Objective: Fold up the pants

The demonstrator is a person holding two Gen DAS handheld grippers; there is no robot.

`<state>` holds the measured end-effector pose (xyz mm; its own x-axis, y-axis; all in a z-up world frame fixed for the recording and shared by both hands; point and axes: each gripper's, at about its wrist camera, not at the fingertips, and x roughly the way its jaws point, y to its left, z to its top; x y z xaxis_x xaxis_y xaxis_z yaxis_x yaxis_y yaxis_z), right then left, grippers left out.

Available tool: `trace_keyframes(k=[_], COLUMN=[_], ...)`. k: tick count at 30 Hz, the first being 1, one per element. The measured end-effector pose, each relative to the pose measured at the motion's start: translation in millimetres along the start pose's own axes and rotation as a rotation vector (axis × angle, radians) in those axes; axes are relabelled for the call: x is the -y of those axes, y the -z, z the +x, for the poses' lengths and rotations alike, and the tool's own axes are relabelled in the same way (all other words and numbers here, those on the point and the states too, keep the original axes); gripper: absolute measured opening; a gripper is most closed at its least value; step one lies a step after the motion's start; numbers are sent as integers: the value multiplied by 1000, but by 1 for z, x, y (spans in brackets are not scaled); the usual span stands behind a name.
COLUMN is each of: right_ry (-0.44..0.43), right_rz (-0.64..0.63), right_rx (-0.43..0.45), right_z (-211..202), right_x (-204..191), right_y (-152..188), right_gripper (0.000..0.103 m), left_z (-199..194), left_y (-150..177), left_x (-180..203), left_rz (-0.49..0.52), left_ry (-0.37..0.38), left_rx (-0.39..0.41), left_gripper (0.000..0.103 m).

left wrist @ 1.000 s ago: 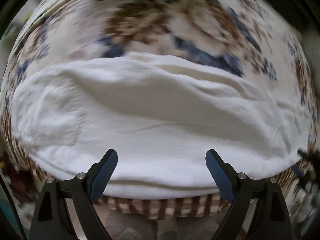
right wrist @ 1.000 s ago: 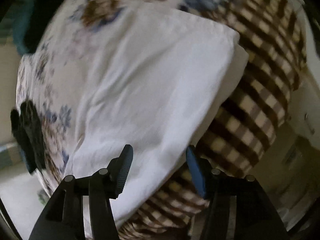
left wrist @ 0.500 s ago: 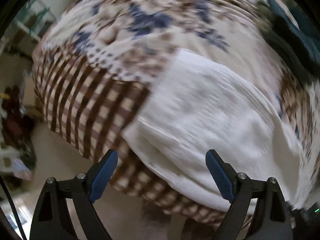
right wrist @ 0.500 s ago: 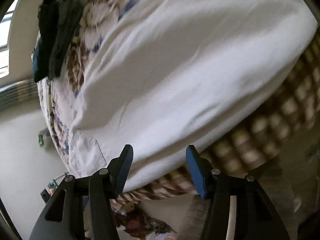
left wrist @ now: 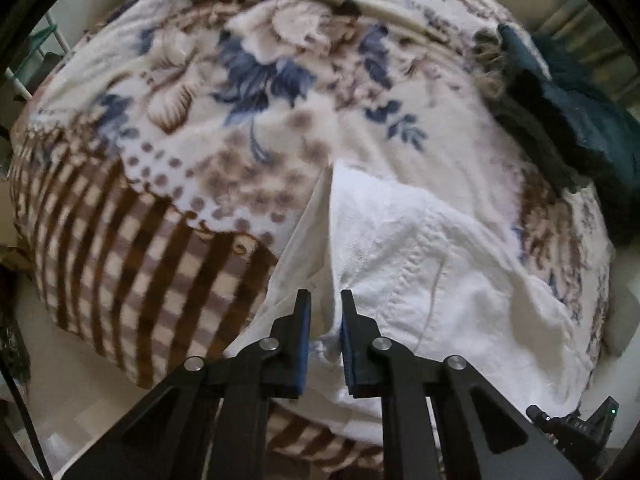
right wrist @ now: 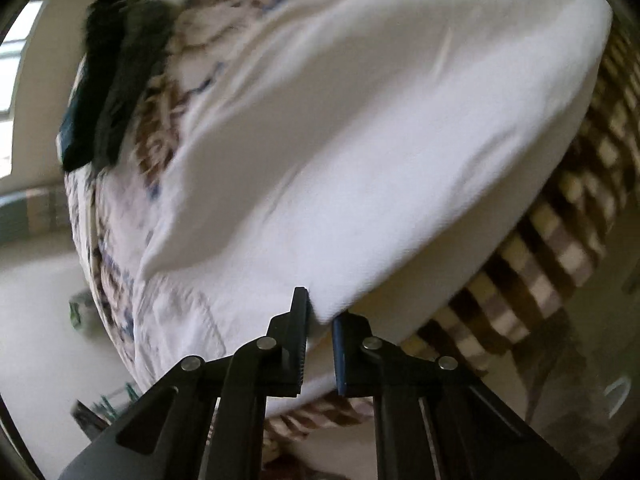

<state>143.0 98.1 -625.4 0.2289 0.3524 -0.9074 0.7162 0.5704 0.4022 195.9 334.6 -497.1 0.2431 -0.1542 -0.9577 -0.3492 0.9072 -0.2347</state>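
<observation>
Lying across a floral and checked blanket point(left wrist: 168, 128) on the bed, the white pants point(left wrist: 440, 264) are pinched at two places. The left hand-held gripper point(left wrist: 323, 300) has its fingers drawn nearly together on a fold of cloth at the near edge, and only its view shows a stitched seam, a dark teal garment point(left wrist: 580, 120) at the far right and the other tool low right. The right hand-held gripper point(right wrist: 320, 308), likewise narrowed onto the pants' point(right wrist: 360, 140) edge, alone shows a broad smooth panel of fabric.
</observation>
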Motion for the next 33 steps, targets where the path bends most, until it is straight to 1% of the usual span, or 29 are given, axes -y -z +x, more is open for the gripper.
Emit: trace_keyframes(k=[2,4,6,8,9,10,11,13,14,15,16,17,18,19,20,21,22,23,24,25,26,27,28,30,31,32,33], right_ry=[7,19,27,40,57,71,86,90,85,67,60,62,69,73,87,87,76,78,96,95,90,87,94,133,139,125,93], right_rz=[-20,-17,-24,-46,-57,-55,-51,-45,-48,-60,-71,-76,-65,-49,-5,40,74,137,176,211,237,222,185,58,9,-43,-95], right_rx=[-8,-26,-46,-65,-93,-111,-141,-204,-217,-208,-193,-169,-131,-108,-74,-66,-62,-46,-47,-75,-122,-141,-160,-192,-201,-211,-224], right_z=[-13,-20,-17,-6,4,12,20,29,26,18,11,0,-12,-18,-24,-25,-24,-23,-20,-15,-10,-11,-14,-30,-38,-48,-58], right_x=[2,11,18,22,25,28,31,33,33,33,33,35,41,46,58,70,79,97,109,120,130,130,126,108,100,89,76], right_y=[9,17,23,22,18,15,12,4,1,-3,-6,-10,-16,-20,-29,-37,-41,-48,-51,-52,-53,-55,-57,-63,-64,-66,-71], right_gripper=[12,12,12,12,12,15,18,24,25,26,33,40,54,63,63,63,56,41,23,23,23,23,25,30,32,36,45], left_z=[-12,-13,-6,8,14,17,17,10,8,4,-1,-6,-9,-8,-4,0,9,22,33,46,50,46,38,15,-2,-15,-26], left_y=[-2,-6,-9,-10,-8,-5,-3,4,7,9,11,13,14,14,14,13,12,10,10,10,11,10,9,10,11,12,14], left_x=[-14,-27,-36,-49,-54,-55,-53,-43,-37,-32,-25,-17,-12,-4,2,6,12,17,19,18,15,12,14,23,32,41,50], left_rz=[-11,-32,-42,-55,-68,-72,-69,-52,-46,-43,-42,-42,-41,-40,-38,-35,-28,-6,8,3,-21,-52,-56,-29,-15,-9,-3], left_ry=[-7,-17,-56,-73,-69,-66,-77,-94,-107,-114,-107,-105,-107,-101,-102,-104,-113,-156,-209,-260,-269,-268,-283,-358,-383,-380,-376], left_rx=[5,-13,-16,-63,-90,-111,-117,-116,-117,-115,-102,-82,-73,-63,-59,-60,-67,-84,-105,-137,-157,-157,-146,-112,-91,-74,-61], left_gripper=[11,6,6,6,6,7,7,10,10,10,13,20,45,77,89,91,91,91,91,92,92,91,91,91,91,91,91])
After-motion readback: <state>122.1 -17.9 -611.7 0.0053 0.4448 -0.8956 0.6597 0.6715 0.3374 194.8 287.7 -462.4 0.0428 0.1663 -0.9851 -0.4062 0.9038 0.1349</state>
